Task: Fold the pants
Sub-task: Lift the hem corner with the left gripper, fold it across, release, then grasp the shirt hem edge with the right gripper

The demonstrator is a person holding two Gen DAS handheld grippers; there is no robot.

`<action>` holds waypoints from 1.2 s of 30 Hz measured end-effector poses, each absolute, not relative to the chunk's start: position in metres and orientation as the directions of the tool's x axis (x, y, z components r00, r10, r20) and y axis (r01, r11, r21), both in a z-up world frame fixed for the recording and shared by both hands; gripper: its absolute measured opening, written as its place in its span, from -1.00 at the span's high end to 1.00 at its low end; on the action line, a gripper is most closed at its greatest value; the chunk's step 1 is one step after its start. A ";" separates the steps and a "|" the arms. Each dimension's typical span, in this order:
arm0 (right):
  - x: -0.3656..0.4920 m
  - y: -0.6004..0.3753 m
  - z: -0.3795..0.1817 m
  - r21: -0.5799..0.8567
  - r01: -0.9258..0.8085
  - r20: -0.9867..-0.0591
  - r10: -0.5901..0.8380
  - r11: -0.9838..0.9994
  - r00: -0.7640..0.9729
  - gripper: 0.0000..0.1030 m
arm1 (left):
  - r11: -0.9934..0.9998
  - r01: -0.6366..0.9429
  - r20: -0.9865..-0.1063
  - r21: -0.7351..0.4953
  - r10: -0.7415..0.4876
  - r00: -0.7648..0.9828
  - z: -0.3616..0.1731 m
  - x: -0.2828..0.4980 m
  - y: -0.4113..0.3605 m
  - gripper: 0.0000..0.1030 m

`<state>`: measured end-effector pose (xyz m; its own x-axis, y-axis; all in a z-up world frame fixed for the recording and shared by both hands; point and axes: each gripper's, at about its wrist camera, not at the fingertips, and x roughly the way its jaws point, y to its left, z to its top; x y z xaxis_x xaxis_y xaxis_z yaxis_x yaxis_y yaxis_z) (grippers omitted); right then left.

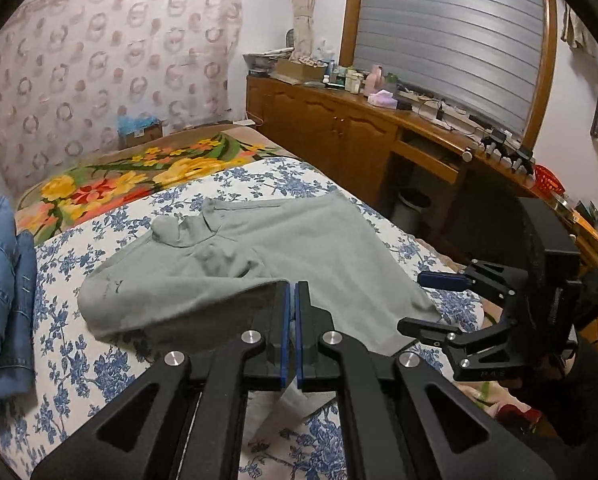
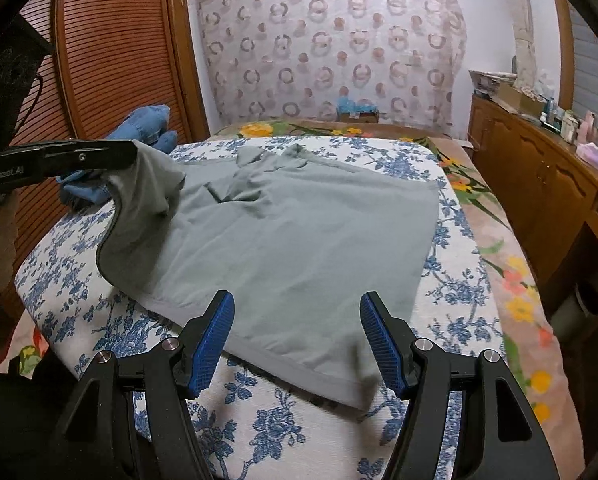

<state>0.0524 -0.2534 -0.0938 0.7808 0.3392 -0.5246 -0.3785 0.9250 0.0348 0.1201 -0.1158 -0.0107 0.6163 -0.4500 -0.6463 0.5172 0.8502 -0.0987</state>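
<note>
Grey pants [image 1: 259, 248] lie spread on a bed covered with a blue-flowered sheet [image 1: 79, 360]. My left gripper [image 1: 291, 286] is shut on the near left edge of the pants, and the cloth hangs below the jaws. In the right wrist view the left gripper [image 2: 133, 152] holds that corner lifted off the bed, with the grey pants [image 2: 291, 232] curling up to it. My right gripper [image 2: 296, 296] stands open just above the near hem, nothing between its blue pads. The right gripper [image 1: 410, 301] also shows at the right of the left wrist view.
Folded blue denim [image 1: 3, 280] sits at the bed's left side, near a louvred wooden door [image 2: 111, 60]. A flowered blanket [image 1: 139, 176] covers the far end of the bed. A wooden dresser [image 1: 339, 120] crowded with bottles runs along the right.
</note>
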 end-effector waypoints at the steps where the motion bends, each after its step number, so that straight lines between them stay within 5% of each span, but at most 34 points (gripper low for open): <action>1: 0.052 -0.254 -0.093 0.035 -0.376 -0.524 0.337 0.926 0.782 -0.31 | 0.853 0.514 -0.649 -0.096 -0.445 0.618 -0.012 0.121 -0.117 0.95; 4: 0.052 -0.255 -0.093 0.040 -0.373 -0.522 0.338 0.927 0.783 -0.31 | 0.865 0.493 -0.652 -0.087 -0.424 0.628 -0.015 0.120 -0.114 0.93; 11: 0.054 -0.250 -0.095 0.053 -0.385 -0.525 0.354 0.921 0.774 -0.31 | 0.905 0.421 -0.642 -0.058 -0.357 0.679 -0.024 0.120 -0.095 -0.56; 16: 0.062 -0.240 -0.095 0.069 -0.409 -0.526 0.381 0.910 0.760 -0.31 | 0.924 0.377 -0.664 -0.068 -0.324 0.674 -0.041 0.120 -0.077 -0.58; 31: 0.087 -0.195 -0.106 0.132 -0.523 -0.547 0.502 0.842 0.670 0.32 | 0.951 0.305 -0.724 -0.054 -0.248 0.644 -0.088 0.102 -0.044 -0.58; 36: 0.099 -0.189 -0.114 0.150 -0.539 -0.577 0.516 0.829 0.633 0.35 | 0.953 0.295 -0.733 -0.064 -0.245 0.635 -0.097 0.099 -0.037 -0.58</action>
<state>0.0992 -0.1888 -0.1144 0.6328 0.5160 -0.5774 -0.5391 0.8288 0.1498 0.0990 -0.0373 -0.0969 0.6345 -0.2452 -0.7330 0.2946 0.9535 -0.0639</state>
